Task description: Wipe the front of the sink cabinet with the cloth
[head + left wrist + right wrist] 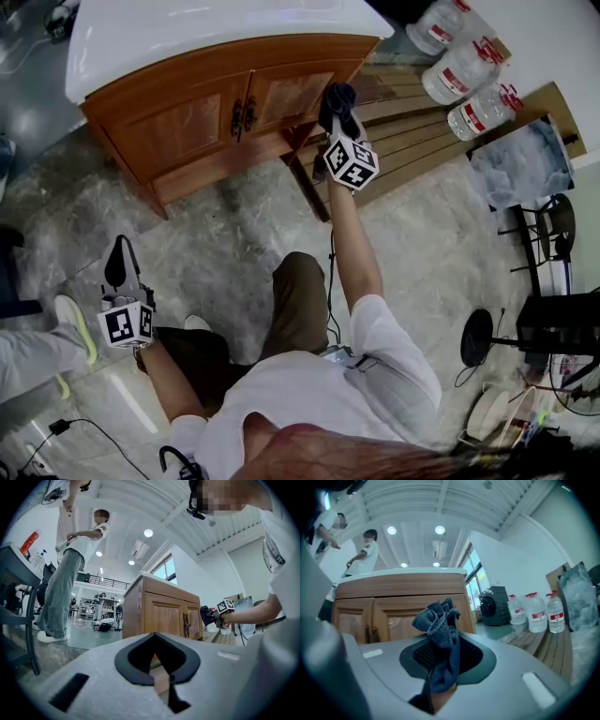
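Observation:
The wooden sink cabinet (192, 122) with a white top stands at the upper left of the head view, its two doors closed and dark handles (242, 115) at the middle. My right gripper (337, 111) is shut on a bunched dark blue cloth (339, 97), held up at the right end of the cabinet front. In the right gripper view the cloth (440, 620) sticks out of the jaws with the cabinet (393, 604) close behind. My left gripper (118, 265) hangs low over the stone floor, left of my knee, shut and holding nothing, pointing toward the cabinet (164, 616).
Three large water bottles (464, 70) stand on wooden slats (422, 136) right of the cabinet. A bystander's leg and shoe (70, 323) are at the left, near my left gripper. A black stand base (476, 337) and cables lie at the right. A chair (18, 620) is at left.

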